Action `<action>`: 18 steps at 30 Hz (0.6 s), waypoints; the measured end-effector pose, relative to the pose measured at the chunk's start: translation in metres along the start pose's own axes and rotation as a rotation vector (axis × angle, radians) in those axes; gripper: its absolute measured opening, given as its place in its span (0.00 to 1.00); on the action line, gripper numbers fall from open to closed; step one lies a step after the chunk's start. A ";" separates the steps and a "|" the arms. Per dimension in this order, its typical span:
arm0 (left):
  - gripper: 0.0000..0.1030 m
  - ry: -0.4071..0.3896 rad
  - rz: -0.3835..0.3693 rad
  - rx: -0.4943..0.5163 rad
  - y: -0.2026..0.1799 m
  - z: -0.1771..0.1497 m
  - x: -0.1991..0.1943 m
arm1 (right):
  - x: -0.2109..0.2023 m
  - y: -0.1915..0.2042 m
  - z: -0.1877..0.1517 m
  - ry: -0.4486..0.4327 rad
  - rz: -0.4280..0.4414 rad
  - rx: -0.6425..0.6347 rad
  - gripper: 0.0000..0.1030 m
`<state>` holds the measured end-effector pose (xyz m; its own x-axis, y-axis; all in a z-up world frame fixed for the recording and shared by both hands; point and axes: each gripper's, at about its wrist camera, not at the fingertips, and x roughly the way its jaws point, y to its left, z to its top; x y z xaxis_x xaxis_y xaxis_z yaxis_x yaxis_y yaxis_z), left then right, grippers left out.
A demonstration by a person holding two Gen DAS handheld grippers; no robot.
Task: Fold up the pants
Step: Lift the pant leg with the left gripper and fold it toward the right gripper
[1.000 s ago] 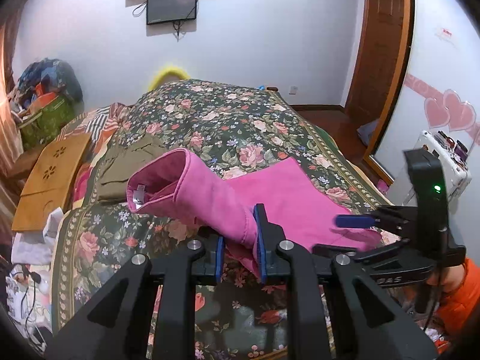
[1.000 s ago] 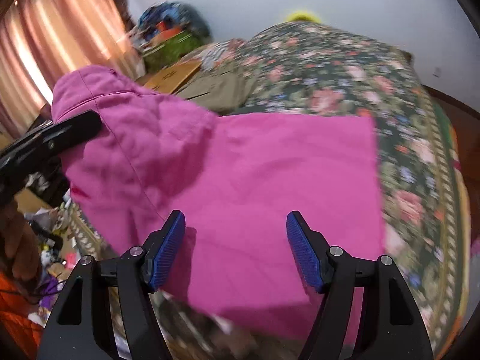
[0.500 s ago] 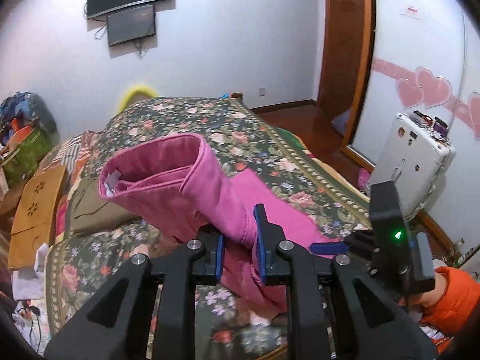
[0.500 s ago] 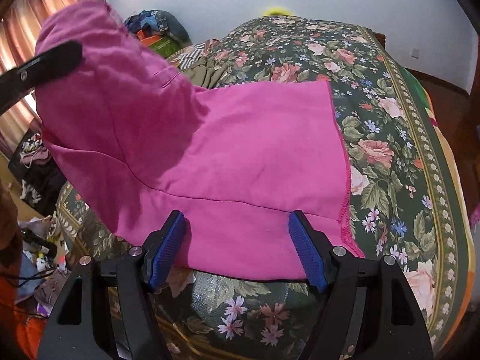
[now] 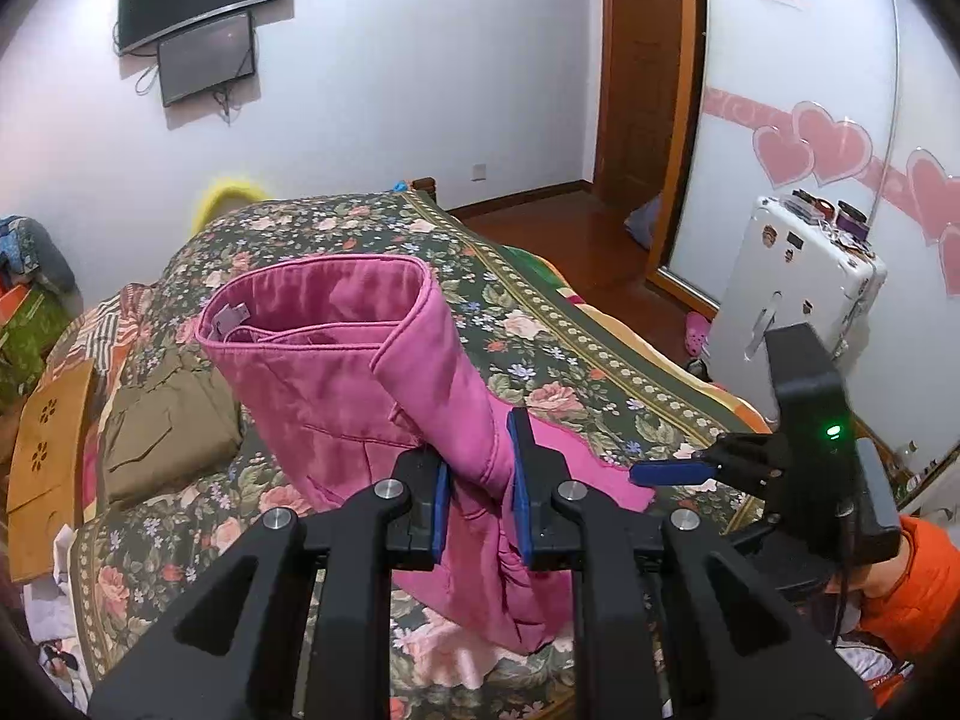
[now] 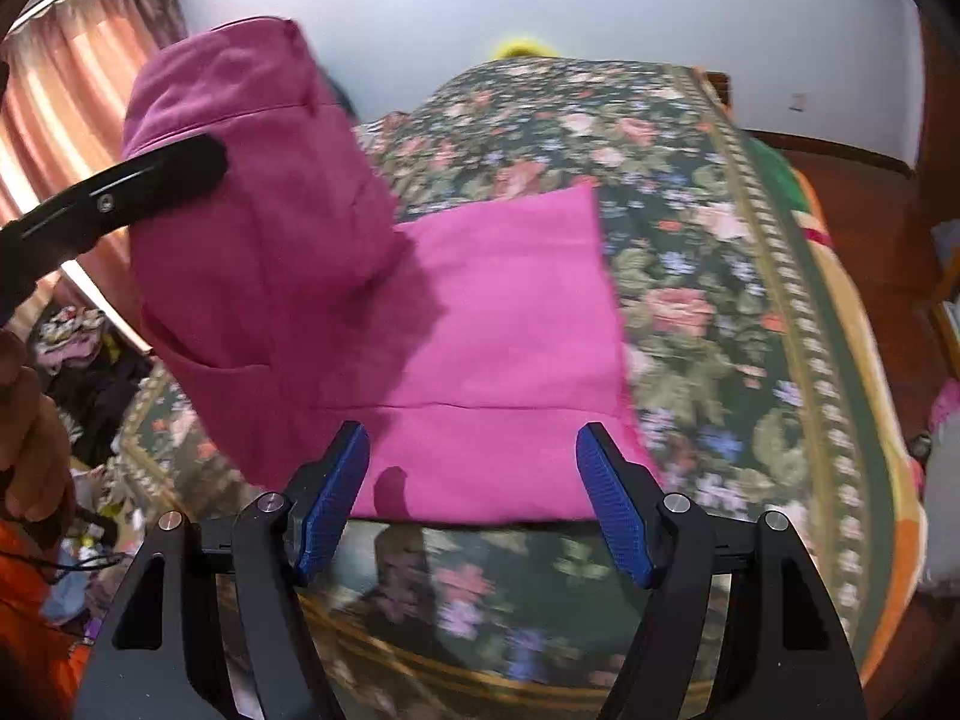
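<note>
Over the near edge of the floral bed [image 5: 540,324], the left gripper [image 5: 478,483] is clamping the pink pants [image 5: 360,360], raising their open waistband, visible only in the left view. Only the right view is showing the rest lying flat beyond the right gripper [image 6: 474,501], whose jaws are standing apart. Olive clothing [image 5: 162,426] is lying far left.

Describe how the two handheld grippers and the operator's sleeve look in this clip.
Both the left gripper and the right gripper have matte black angular linkage frames with silver round bolt heads and ridged blue finger pads. The right one carries a black box with a lit green LED and a thin black cable. The operator's sleeve is orange.
</note>
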<state>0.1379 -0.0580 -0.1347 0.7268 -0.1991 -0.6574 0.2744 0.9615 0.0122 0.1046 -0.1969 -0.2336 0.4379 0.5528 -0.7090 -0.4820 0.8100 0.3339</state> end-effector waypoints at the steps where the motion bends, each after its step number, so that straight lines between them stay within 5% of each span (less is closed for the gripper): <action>1: 0.17 0.003 -0.006 0.004 -0.002 0.001 0.002 | 0.002 -0.002 -0.001 0.006 -0.007 0.006 0.67; 18: 0.17 0.181 -0.186 -0.020 -0.023 0.004 0.067 | 0.022 -0.015 -0.010 0.052 0.028 0.057 0.68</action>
<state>0.1827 -0.0940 -0.1755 0.5397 -0.3378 -0.7711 0.3793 0.9153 -0.1355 0.1140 -0.1991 -0.2600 0.3846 0.5656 -0.7295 -0.4485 0.8052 0.3878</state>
